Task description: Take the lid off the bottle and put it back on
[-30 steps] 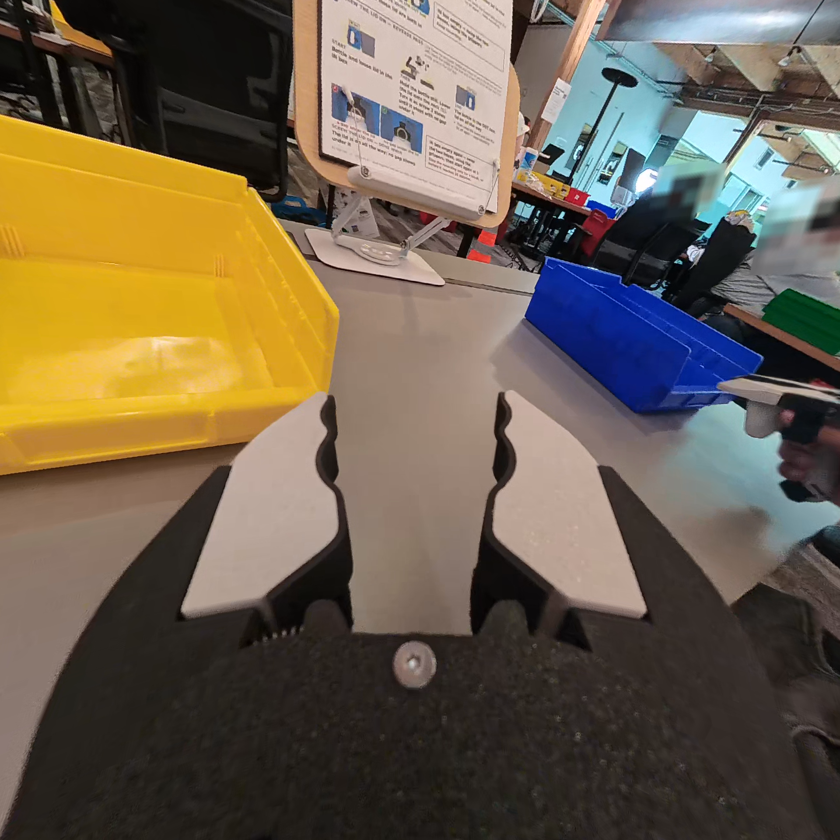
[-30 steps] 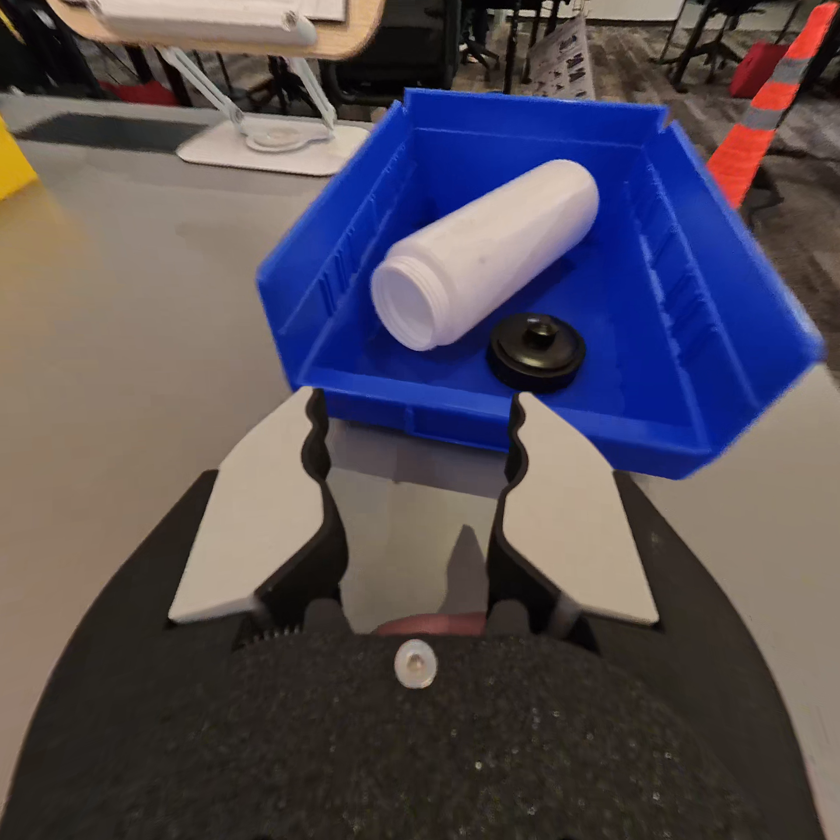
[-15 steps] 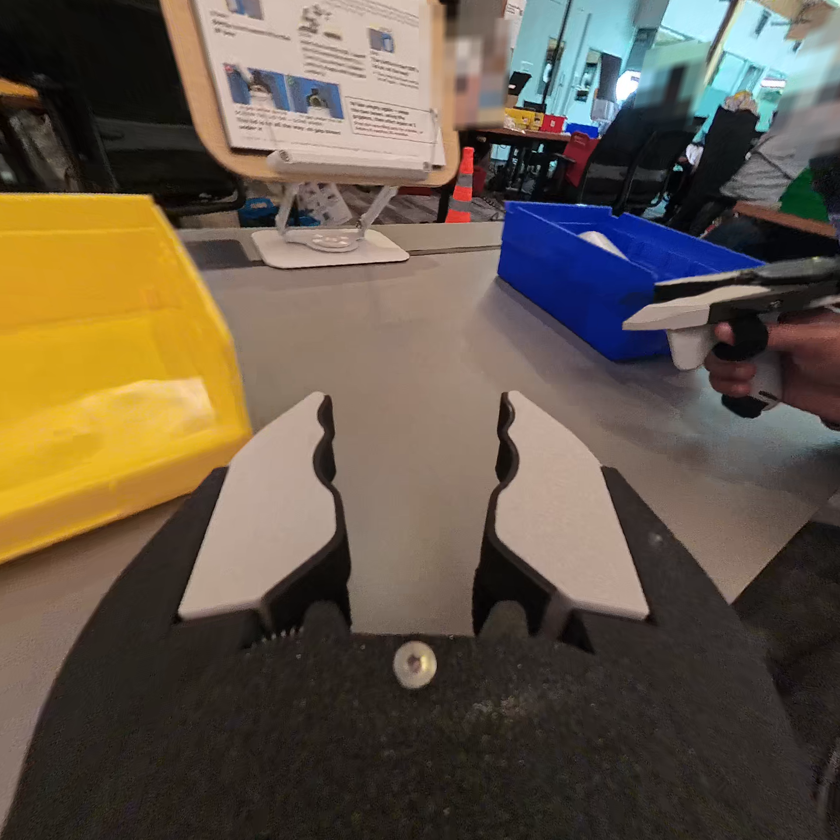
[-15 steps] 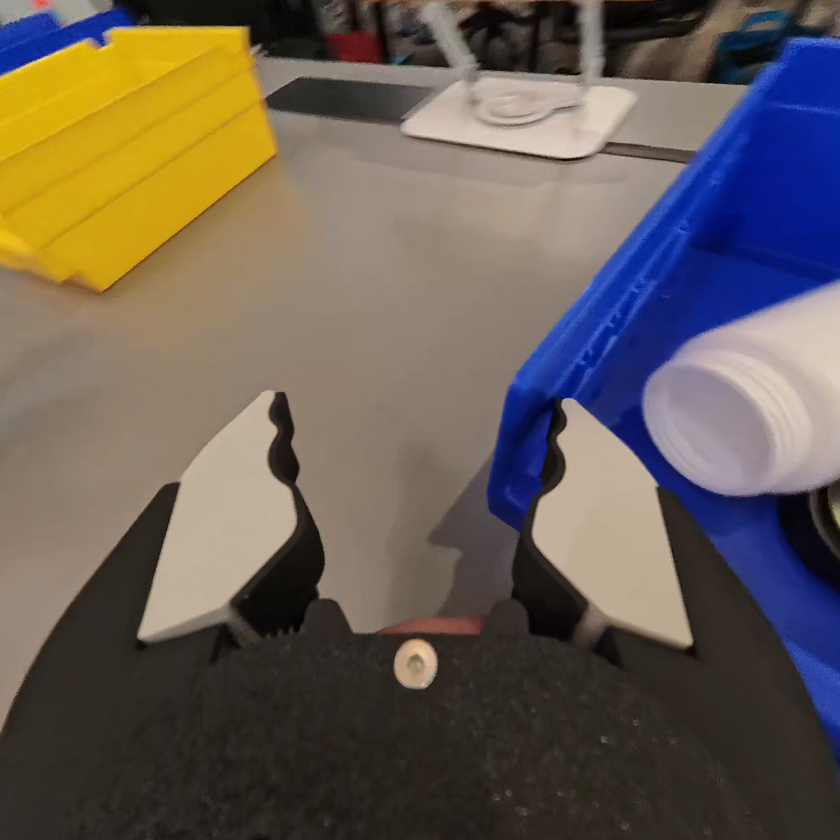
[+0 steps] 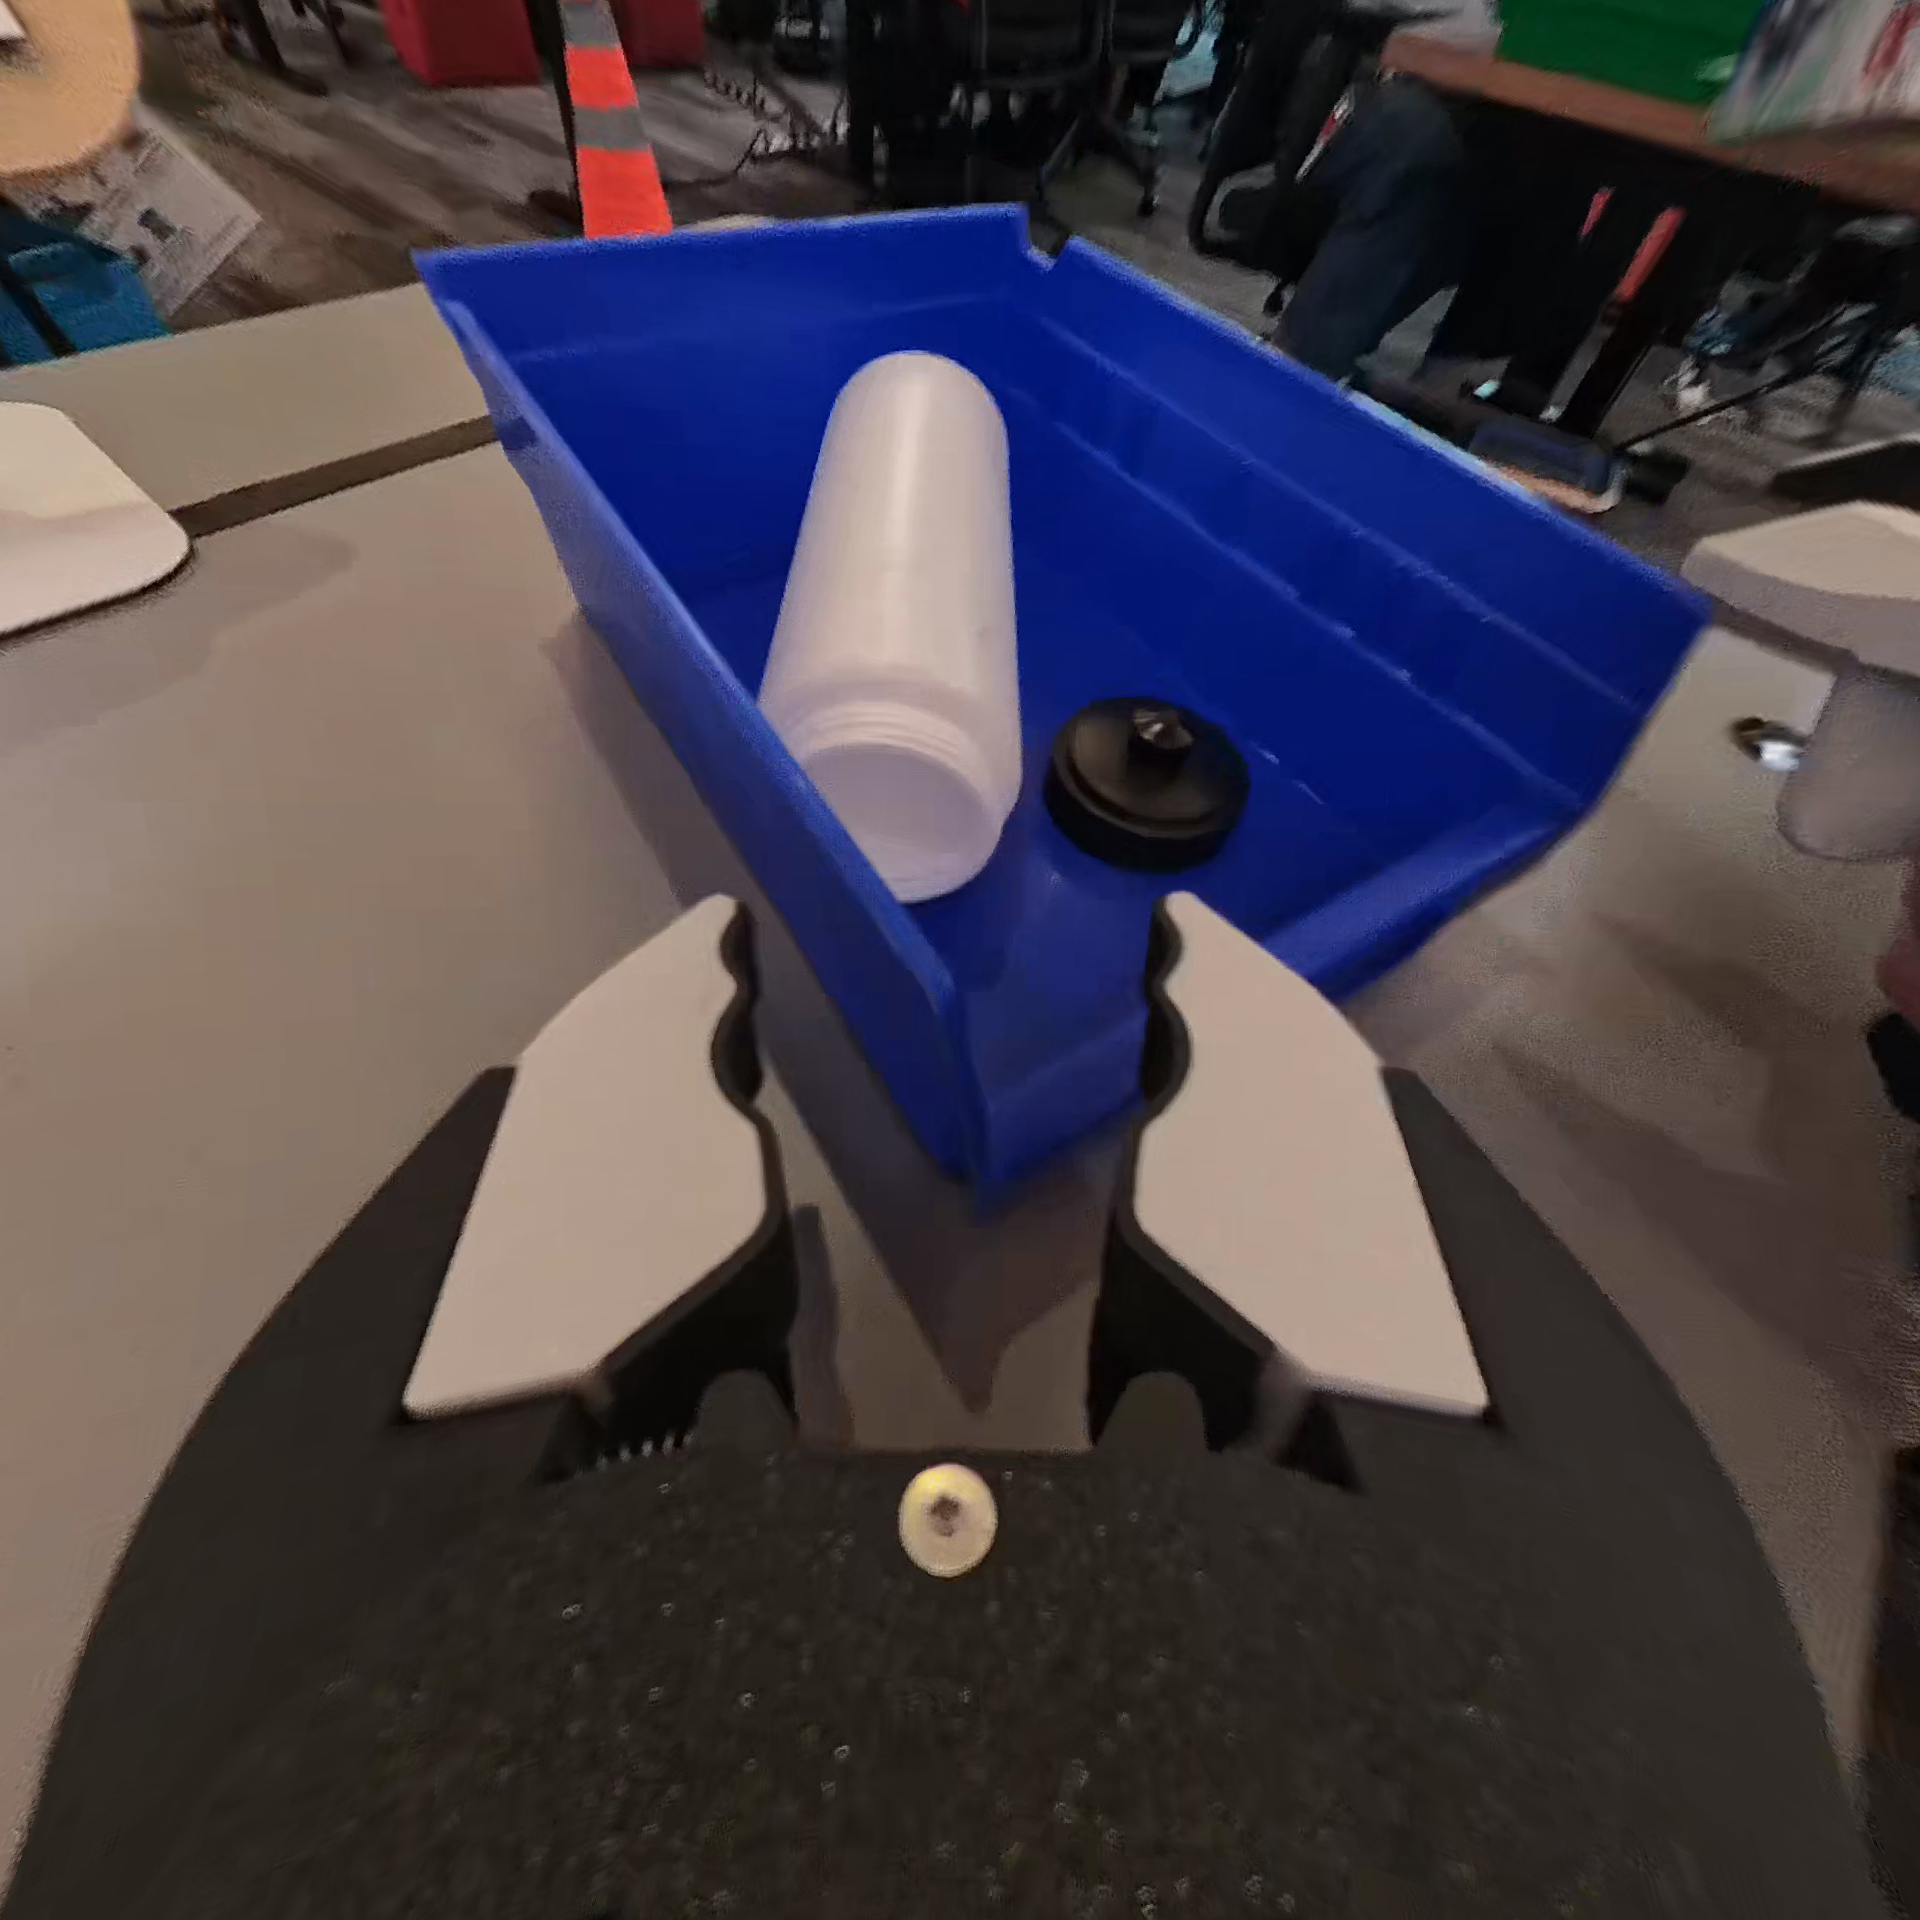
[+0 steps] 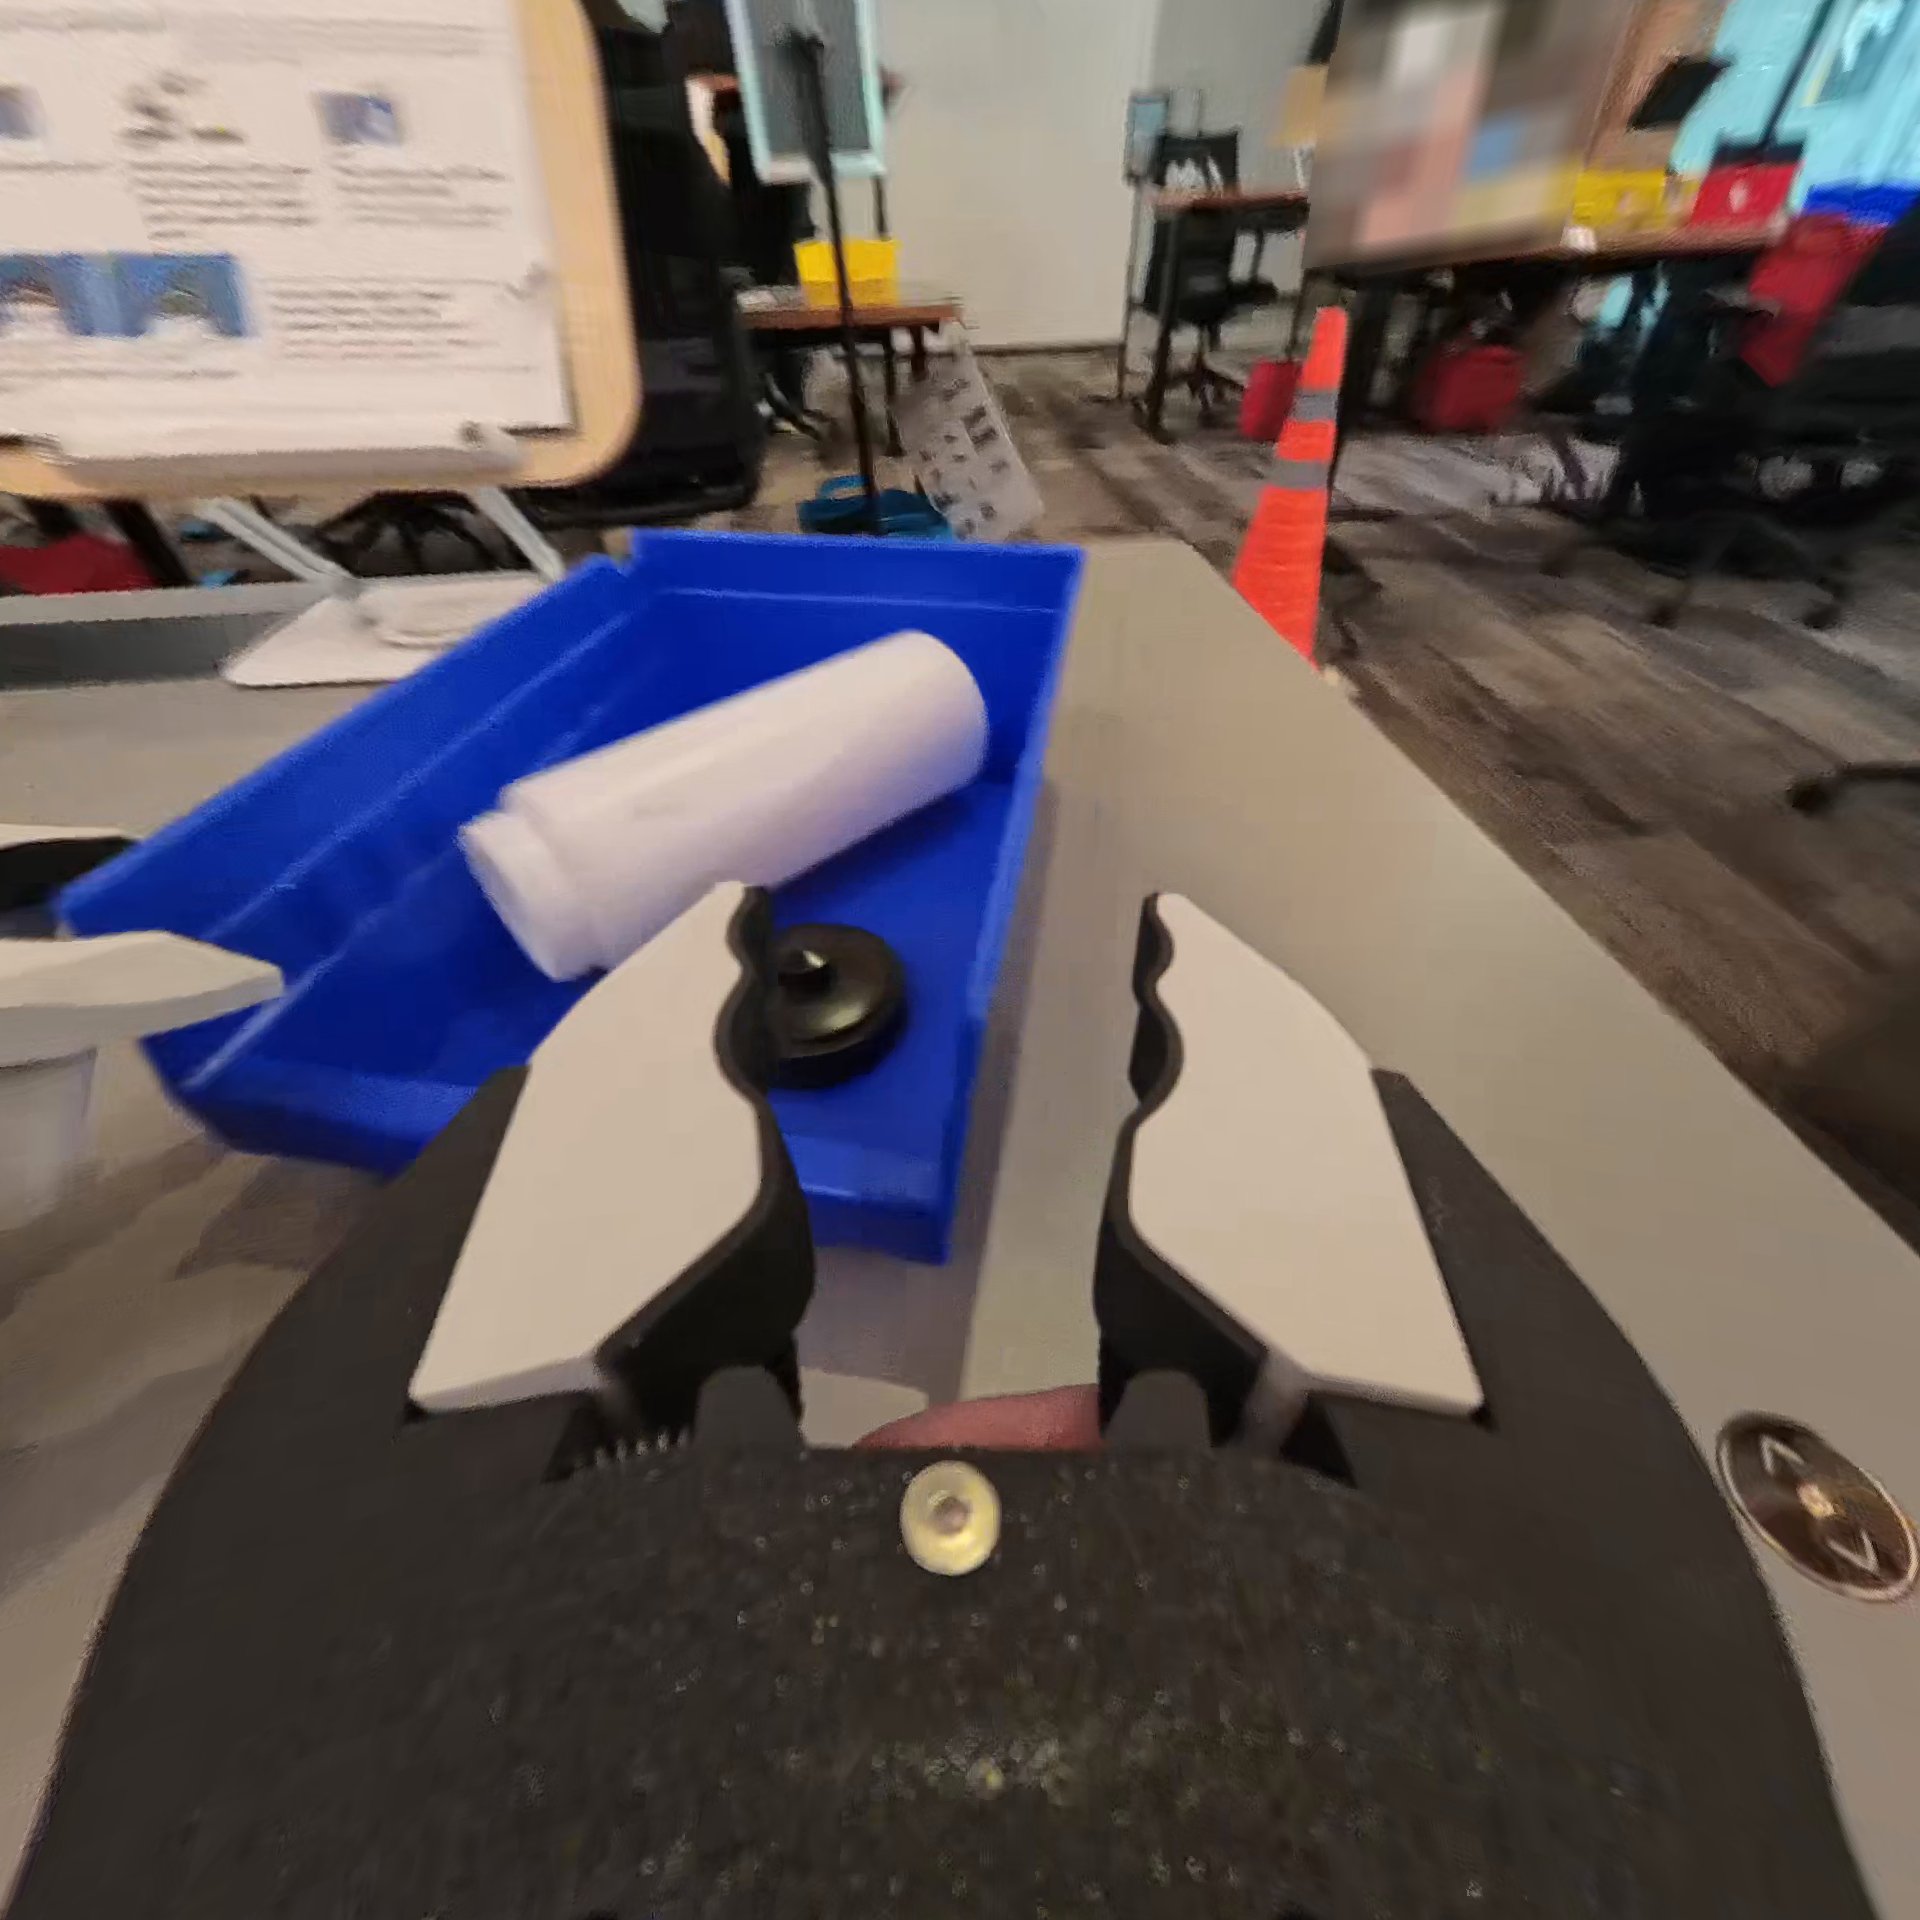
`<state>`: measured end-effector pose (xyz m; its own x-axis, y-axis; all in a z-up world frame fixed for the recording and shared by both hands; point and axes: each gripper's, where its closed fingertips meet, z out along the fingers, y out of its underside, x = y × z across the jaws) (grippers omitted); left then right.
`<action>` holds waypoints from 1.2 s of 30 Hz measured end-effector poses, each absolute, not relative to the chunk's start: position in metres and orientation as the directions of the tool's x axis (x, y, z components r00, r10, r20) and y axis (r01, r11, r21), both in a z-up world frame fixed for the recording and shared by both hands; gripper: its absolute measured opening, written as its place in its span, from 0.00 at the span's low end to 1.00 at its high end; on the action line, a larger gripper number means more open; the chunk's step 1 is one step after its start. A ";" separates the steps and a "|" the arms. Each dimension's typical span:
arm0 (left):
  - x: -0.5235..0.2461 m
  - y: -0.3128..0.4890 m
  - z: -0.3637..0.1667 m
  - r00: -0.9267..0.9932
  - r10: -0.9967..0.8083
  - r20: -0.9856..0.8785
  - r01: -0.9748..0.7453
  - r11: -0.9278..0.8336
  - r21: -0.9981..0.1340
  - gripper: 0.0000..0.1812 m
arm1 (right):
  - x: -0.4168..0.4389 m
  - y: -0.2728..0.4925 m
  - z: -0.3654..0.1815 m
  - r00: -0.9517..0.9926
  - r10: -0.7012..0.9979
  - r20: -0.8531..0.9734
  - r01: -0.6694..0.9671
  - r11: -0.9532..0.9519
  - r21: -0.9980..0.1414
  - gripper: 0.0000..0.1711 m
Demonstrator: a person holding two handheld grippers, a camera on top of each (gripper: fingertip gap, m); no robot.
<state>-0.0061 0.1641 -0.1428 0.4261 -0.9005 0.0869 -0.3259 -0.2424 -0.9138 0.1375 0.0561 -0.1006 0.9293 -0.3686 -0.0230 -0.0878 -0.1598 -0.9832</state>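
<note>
A white bottle (image 5: 904,634) lies on its side in a blue bin (image 5: 1351,582), its open threaded mouth toward me. A black lid (image 5: 1146,784) with a small knob lies beside the mouth on the bin floor. My left gripper (image 5: 945,925) is open and empty, just in front of the bin's near corner. In the right wrist view the bottle (image 6: 727,800), lid (image 6: 831,1003) and bin (image 6: 364,790) also show. My right gripper (image 6: 945,914) is open and empty at the bin's right front corner. The other gripper shows at each view's edge (image 5: 1829,623) (image 6: 125,987).
The bin stands on a grey table (image 5: 260,852). A board with a printed sheet (image 6: 281,239) stands on a white base (image 5: 62,520) at the back left. An orange cone (image 6: 1294,488) stands on the floor beyond the table, with chairs and desks farther off.
My left gripper has swung right from the yellow bin to face the blue bin close up. My right gripper has moved to the bin's right front corner. Both stay open.
</note>
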 end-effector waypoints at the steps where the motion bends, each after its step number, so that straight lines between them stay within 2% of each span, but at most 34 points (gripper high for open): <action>1: -0.001 0.171 -0.150 0.452 -0.890 0.061 -0.354 -0.242 -0.903 0.32 | 0.146 0.059 -0.113 0.922 -0.387 -0.033 -0.121 -0.207 -0.971 0.39; 2: -0.001 0.175 -0.158 0.470 -0.882 0.039 -0.382 -0.243 -0.892 0.22 | 0.151 0.062 -0.128 0.913 -0.406 -0.041 -0.161 -0.265 -0.951 0.40; 4: -0.007 0.180 -0.162 0.513 -0.856 0.068 -0.369 -0.291 -0.883 0.11 | 0.149 0.071 -0.152 0.913 -0.404 -0.051 -0.207 -0.352 -0.913 0.36; 6: -0.020 0.188 -0.162 0.567 -0.823 0.021 -0.404 -0.300 -0.864 0.06 | 0.135 0.082 -0.164 0.937 -0.340 -0.077 -0.222 -0.411 -0.884 0.26; 7: -0.026 0.191 -0.162 0.588 -0.809 -0.004 -0.416 -0.298 -0.859 0.05 | 0.122 0.089 -0.163 0.948 -0.288 -0.133 -0.249 -0.417 -0.874 0.14; 8: -0.032 0.194 -0.162 0.605 -0.796 -0.004 -0.410 -0.307 -0.859 0.04 | 0.120 0.090 -0.163 0.931 -0.333 -0.151 -0.290 -0.418 -0.861 0.08; 11: -0.060 0.201 -0.160 0.655 -0.756 0.001 -0.387 -0.336 -0.859 0.04 | 0.104 0.102 -0.157 0.934 -0.355 -0.037 -0.204 -0.445 -0.872 0.04; 18: -0.161 0.233 -0.128 0.777 -0.630 -0.024 -0.320 -0.362 -0.875 0.03 | 0.018 0.155 -0.130 0.983 -0.181 -0.020 -0.097 -0.428 -0.899 0.04; 22: -0.217 0.244 -0.127 0.837 -0.547 -0.026 -0.268 -0.368 -0.890 0.03 | -0.033 0.187 -0.119 0.996 -0.084 0.022 -0.015 -0.412 -0.911 0.03; 27: -0.264 0.250 -0.149 0.860 -0.510 -0.019 -0.265 -0.413 -0.871 0.04 | -0.081 0.209 -0.141 1.000 0.026 0.013 0.023 -0.445 -0.895 0.04; 32: -0.270 0.251 -0.161 0.852 -0.524 -0.025 -0.284 -0.420 -0.862 0.06 | -0.092 0.210 -0.158 0.997 0.072 -0.001 0.031 -0.437 -0.899 0.06; 33: -0.268 0.248 -0.161 0.841 -0.540 -0.034 -0.298 -0.410 -0.862 0.09 | -0.093 0.210 -0.158 0.996 0.087 -0.013 0.026 -0.430 -0.903 0.08; 35: -0.263 0.232 -0.161 0.809 -0.587 0.007 -0.301 -0.424 -0.854 0.24 | -0.097 0.203 -0.155 0.988 0.147 -0.051 0.015 -0.418 -0.908 0.11; 36: -0.263 0.220 -0.159 0.796 -0.604 0.048 -0.283 -0.441 -0.852 0.27 | -0.099 0.197 -0.153 0.981 0.183 -0.066 0.016 -0.415 -0.910 0.14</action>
<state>-0.2627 0.2204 -0.1589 0.7956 -0.6039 0.0478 -0.2834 -0.4408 -0.8517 -0.0990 0.1966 -0.1530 0.9809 0.1831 -0.0657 0.0165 -0.4149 -0.9097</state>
